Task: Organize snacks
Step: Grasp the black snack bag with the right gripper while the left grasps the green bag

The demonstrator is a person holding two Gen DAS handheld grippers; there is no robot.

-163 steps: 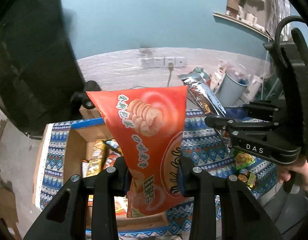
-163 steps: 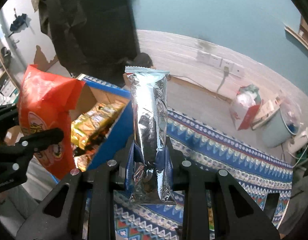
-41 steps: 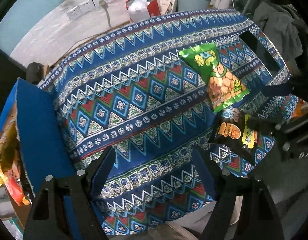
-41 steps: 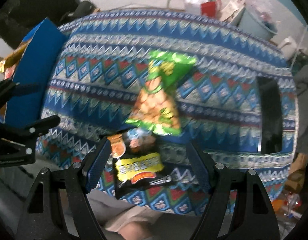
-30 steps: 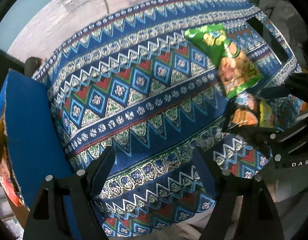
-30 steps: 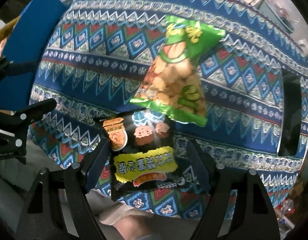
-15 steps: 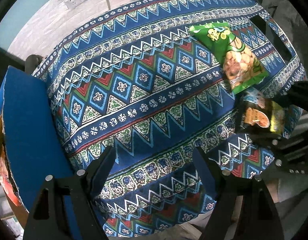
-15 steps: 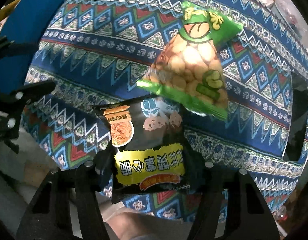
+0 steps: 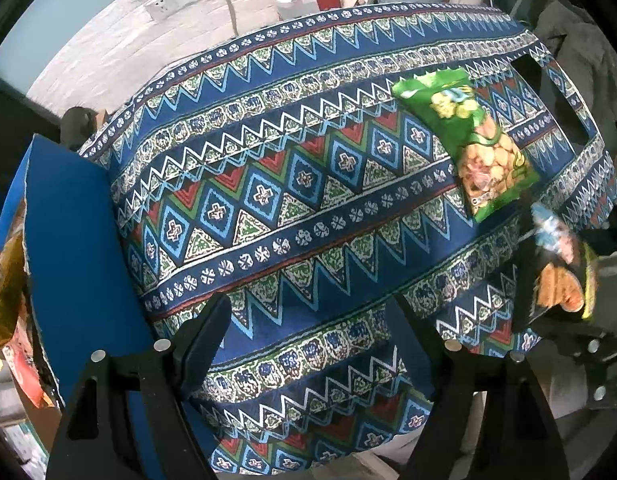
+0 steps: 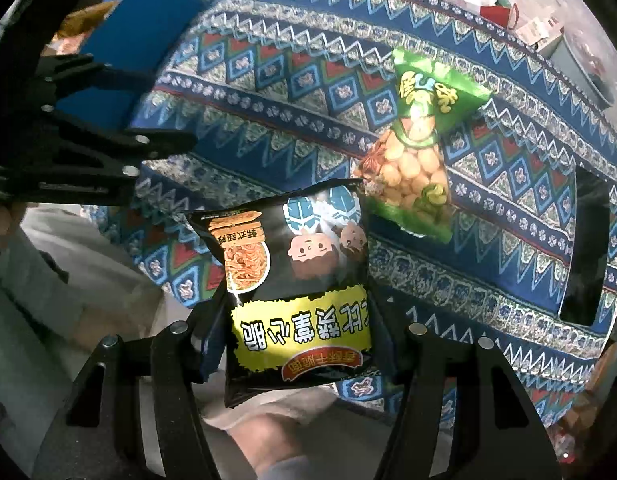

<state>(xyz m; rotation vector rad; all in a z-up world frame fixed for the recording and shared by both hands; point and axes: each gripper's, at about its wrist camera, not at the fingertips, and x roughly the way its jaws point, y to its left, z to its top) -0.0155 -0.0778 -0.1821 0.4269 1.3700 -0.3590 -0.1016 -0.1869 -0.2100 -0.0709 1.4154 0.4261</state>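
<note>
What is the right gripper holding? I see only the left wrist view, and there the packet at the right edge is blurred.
Observer: The right gripper is shut on a black snack packet with a yellow band.
Operator: Is it off the table?
Observer: It seems lifted; its lower part hangs past the tablecloth edge.
Operator: Does the green packet touch it?
Observer: The green packet lies flat on the cloth; the black packet's top corner overlaps it in the picture, so contact is unclear.

My right tongs (image 10: 298, 344) cover the black snack packet's (image 10: 298, 276) lower sides. In my left view this packet is blurred. The box (image 9: 74, 248) is cut off at left.
</note>
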